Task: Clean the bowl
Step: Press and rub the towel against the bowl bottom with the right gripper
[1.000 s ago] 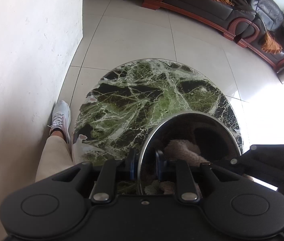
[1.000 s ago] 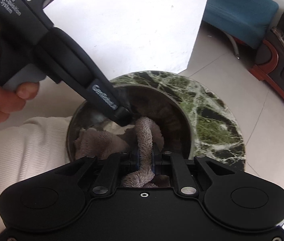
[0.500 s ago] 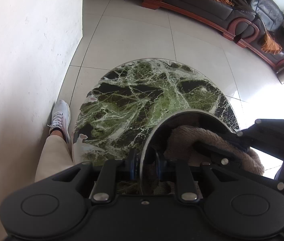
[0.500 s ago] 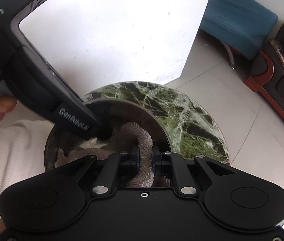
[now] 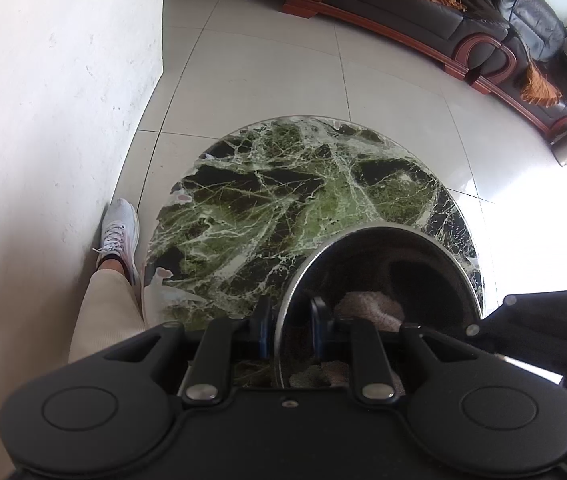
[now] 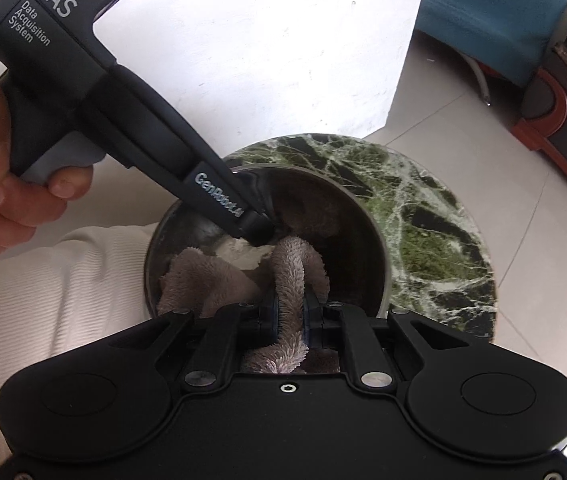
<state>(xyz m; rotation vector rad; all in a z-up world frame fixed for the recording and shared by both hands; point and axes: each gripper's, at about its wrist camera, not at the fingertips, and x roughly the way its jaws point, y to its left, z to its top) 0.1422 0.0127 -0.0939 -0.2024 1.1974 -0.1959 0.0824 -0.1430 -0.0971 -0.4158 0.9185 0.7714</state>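
Observation:
A shiny steel bowl [image 5: 415, 264] stands on a round green marble table [image 5: 283, 200]. My left gripper [image 5: 289, 322] is shut on the bowl's near rim, one finger inside and one outside. In the right wrist view the bowl [image 6: 355, 240] holds a fluffy grey-brown cloth [image 6: 203, 280]. My right gripper [image 6: 291, 312] is shut on a fold of that cloth just over the bowl's near edge. The left gripper [image 6: 255, 220] shows there clamped on the bowl's far-left rim. The cloth [image 5: 371, 306] shows inside the bowl in the left wrist view.
The marble table [image 6: 435, 216] stands close to a white wall [image 5: 43, 120]. The person's leg and white shoe [image 5: 119, 228] are between wall and table. A dark sofa [image 5: 443, 8] lines the far side of the tiled floor. A teal chair [image 6: 491, 12] stands by the wall.
The right gripper pushed the cloth up across the bowl's inside half a second ago, then drew it back toward the near side. The left gripper has kept its hold on the rim.

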